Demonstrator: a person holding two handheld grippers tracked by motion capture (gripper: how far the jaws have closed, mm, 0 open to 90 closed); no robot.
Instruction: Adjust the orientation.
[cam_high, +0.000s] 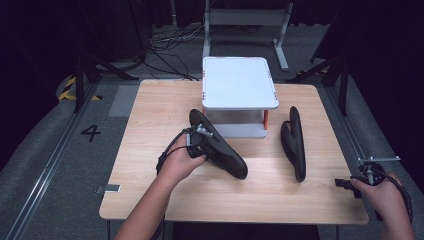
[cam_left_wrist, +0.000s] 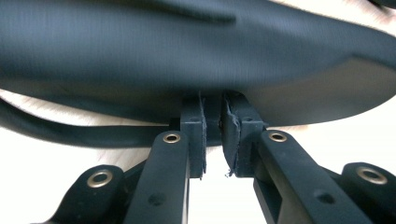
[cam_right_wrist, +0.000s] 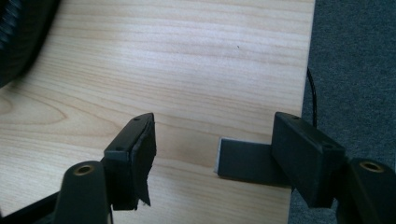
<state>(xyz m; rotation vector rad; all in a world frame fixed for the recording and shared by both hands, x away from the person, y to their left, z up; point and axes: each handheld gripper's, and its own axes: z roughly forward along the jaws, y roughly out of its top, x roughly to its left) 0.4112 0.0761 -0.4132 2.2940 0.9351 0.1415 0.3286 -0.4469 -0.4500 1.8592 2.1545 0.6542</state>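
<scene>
Two black shoes lie on the wooden table. The left shoe lies diagonally in front of the white shelf, and my left gripper is at its near side. In the left gripper view the jaws stand almost together, pinching the shoe's lower edge. The right shoe rests on its side, toe toward me. My right gripper hovers at the table's right front edge, well clear of that shoe. Its jaws are wide open with nothing between them, and the right shoe shows at the upper left.
A white two-level shelf stands at the back middle of the table, its lower level open toward me. Grey floor drops away just right of the table edge. Cables and a stand's metal frame lie beyond the table.
</scene>
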